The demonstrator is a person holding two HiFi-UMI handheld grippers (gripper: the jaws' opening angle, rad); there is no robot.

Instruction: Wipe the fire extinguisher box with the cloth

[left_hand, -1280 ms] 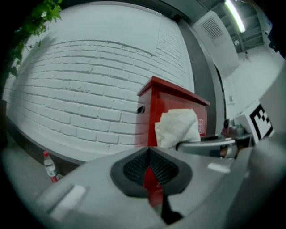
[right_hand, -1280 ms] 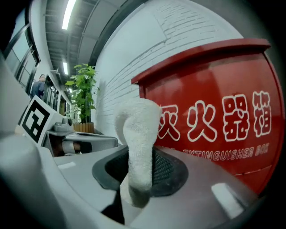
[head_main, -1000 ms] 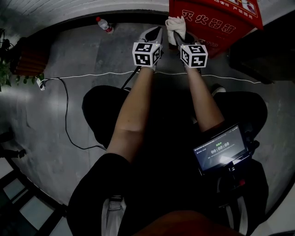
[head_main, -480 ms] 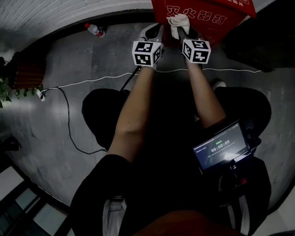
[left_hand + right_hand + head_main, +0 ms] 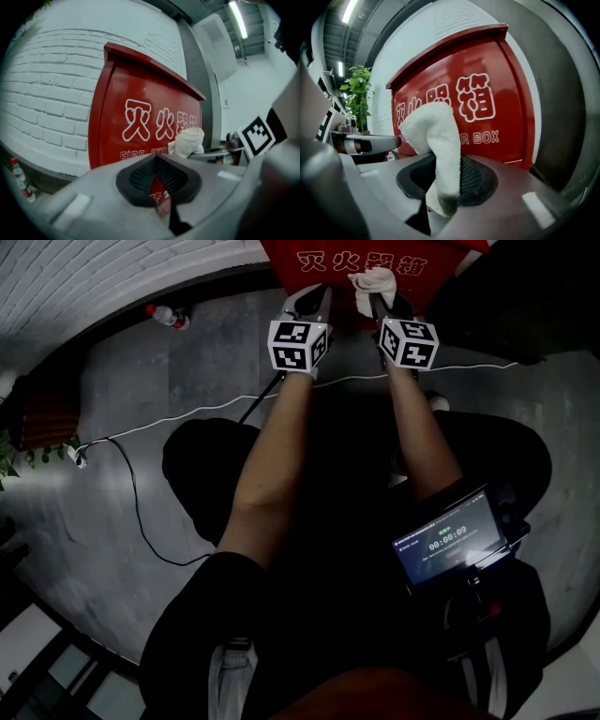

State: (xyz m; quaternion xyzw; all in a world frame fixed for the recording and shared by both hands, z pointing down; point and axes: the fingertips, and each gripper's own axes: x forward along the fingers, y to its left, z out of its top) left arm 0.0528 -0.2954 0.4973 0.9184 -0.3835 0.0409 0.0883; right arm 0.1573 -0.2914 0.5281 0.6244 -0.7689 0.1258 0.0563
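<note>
The cloth (image 5: 436, 140) sits between the right gripper's (image 5: 382, 304) fingers (image 5: 476, 180) and sticks out ahead of them. The fire extinguisher box (image 5: 375, 261) stands just ahead of both grippers' fingers, backed by the wall (image 5: 47, 93). The left gripper (image 5: 314, 302) lies just left of the cloth. A bottle (image 5: 161, 315) lies on the floor (image 5: 141, 381), well left of the left gripper's fingers.
</note>
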